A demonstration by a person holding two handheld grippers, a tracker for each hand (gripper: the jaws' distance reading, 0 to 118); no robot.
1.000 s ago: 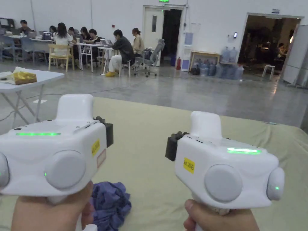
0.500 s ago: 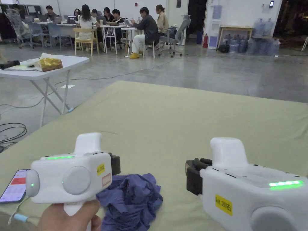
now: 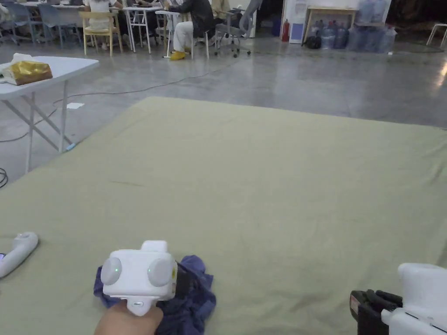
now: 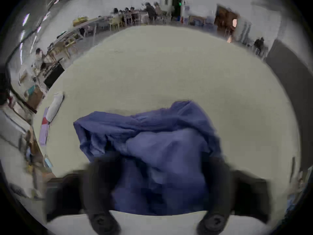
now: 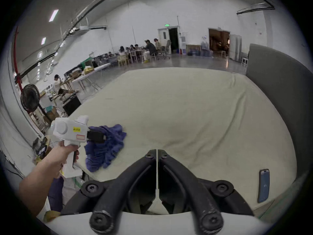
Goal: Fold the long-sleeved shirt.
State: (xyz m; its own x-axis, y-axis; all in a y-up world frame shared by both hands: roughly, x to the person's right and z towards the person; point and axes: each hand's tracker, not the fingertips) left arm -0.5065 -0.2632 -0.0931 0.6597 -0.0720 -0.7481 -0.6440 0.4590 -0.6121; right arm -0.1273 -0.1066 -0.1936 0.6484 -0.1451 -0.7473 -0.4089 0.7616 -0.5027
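While the purple shirt [image 4: 152, 147] lies crumpled on the green-covered bed [image 3: 270, 183], bunched between the spread jaws of my left tool [image 4: 157, 184], my right tool [image 5: 157, 154] waits pressed together, well aside. Nothing's folded; next I'd pinch and spread it flat.

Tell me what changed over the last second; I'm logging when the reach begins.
The left gripper dropped from chest height and went out to the crumpled purple shirt, its open jaws now around the heap. The right gripper lowered too, jaws shut, holding nothing. The shirt stays bunched on the green sheet.
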